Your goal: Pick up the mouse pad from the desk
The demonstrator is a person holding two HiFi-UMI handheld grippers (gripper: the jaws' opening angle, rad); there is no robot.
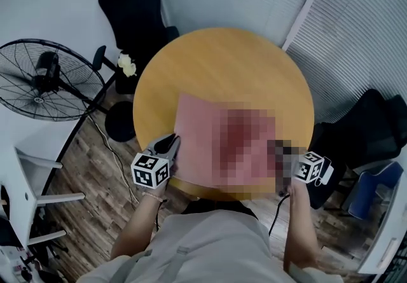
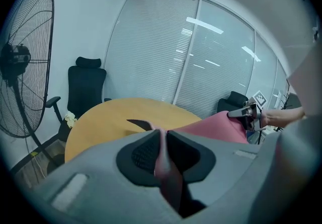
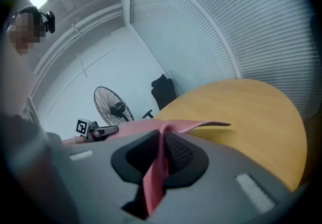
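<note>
A pink mouse pad (image 1: 197, 129) hangs over the near part of the round wooden table (image 1: 222, 65), lifted at its near edge; a mosaic patch covers its middle. My left gripper (image 1: 173, 143) is shut on the pad's near left corner, and the left gripper view shows the pink sheet (image 2: 216, 125) pinched between the black pads (image 2: 143, 155). My right gripper (image 1: 280, 148) is shut on the near right corner, where the pad (image 3: 146, 126) runs between the pads (image 3: 183, 155). The pad's far end droops toward the tabletop (image 3: 251, 107).
A standing fan (image 1: 44, 78) is at the left and a black office chair (image 1: 137, 2) behind the table. Another dark chair (image 1: 375, 129) and a blue bin (image 1: 375, 189) are at the right. A white stand (image 1: 25, 180) is at the near left. Blinds cover the windows.
</note>
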